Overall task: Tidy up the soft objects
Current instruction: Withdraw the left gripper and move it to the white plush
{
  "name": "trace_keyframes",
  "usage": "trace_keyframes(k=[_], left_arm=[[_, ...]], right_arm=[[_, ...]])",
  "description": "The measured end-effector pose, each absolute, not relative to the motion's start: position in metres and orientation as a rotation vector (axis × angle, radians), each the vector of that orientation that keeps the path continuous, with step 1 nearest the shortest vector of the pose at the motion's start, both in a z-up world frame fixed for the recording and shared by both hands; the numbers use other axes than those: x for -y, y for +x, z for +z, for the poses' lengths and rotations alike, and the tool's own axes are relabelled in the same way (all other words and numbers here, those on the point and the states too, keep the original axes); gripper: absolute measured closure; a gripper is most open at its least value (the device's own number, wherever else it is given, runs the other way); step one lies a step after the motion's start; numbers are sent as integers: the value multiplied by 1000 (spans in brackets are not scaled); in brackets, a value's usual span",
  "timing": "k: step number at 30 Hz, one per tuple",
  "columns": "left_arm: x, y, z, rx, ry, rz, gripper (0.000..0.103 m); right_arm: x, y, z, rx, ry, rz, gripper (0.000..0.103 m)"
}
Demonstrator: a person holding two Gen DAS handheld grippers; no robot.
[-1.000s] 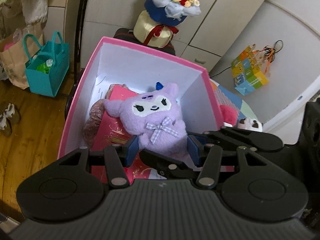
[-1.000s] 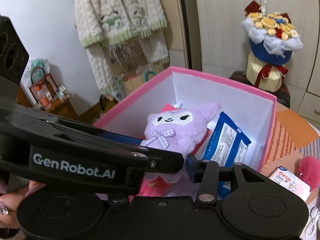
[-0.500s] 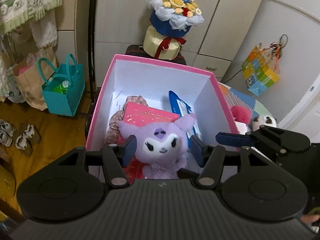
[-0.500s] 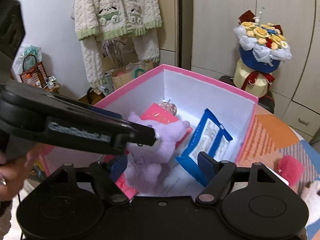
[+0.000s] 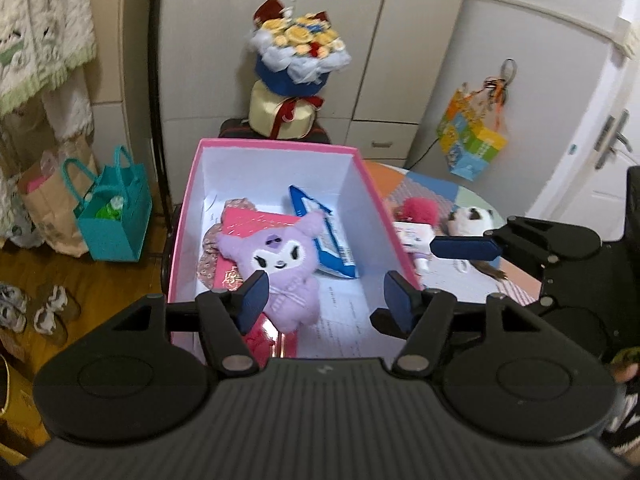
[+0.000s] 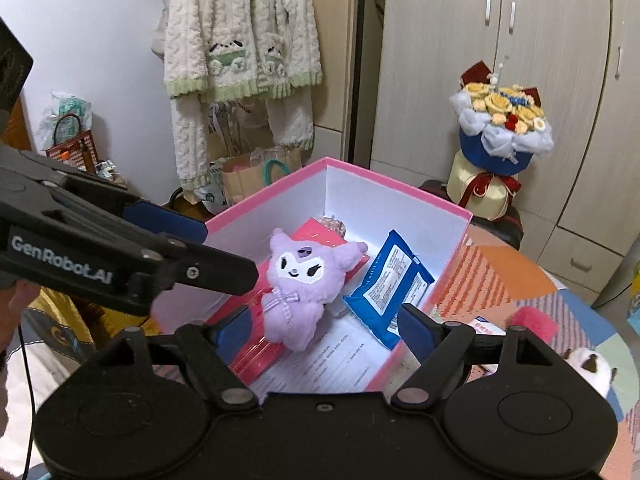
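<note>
A purple plush [image 5: 280, 264] [image 6: 304, 280] lies face up inside the pink box [image 5: 276, 143] [image 6: 400, 178], resting on a flat pink package [image 5: 256, 220] beside a blue packet [image 5: 328, 236] [image 6: 388, 284]. My left gripper [image 5: 325, 296] hovers above the box's near end; its jaws are opening and do not touch the plush. My right gripper [image 6: 326, 330] is also opening, clear of the plush and holding nothing. On the table to the right of the box lie a pink fluffy toy [image 5: 420, 212] [image 6: 534, 320] and a panda plush [image 5: 472, 218] [image 6: 592, 364].
A flower bouquet [image 5: 298, 50] stands on a dark case behind the box, in front of cabinet doors. A teal bag [image 5: 116, 220] and shoes [image 5: 52, 308] are on the wooden floor at left. A knitted garment [image 6: 240, 40] hangs on the wall.
Both grippers let go of the purple plush, widened and drew back and upward. The plush dropped into the box and now lies on the pink package.
</note>
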State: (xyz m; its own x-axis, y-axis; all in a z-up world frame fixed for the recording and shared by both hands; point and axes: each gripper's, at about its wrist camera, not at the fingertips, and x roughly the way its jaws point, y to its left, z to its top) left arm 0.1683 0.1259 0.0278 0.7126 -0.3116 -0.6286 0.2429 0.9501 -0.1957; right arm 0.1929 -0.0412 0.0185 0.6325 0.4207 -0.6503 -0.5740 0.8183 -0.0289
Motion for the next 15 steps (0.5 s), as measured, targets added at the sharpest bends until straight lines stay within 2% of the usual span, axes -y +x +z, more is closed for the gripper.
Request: trace_keyframes(k=[15], left_arm=[[-80, 94, 61, -659, 25, -465, 30]], right_arm=[[140, 100, 44, -594, -226, 510, 18]])
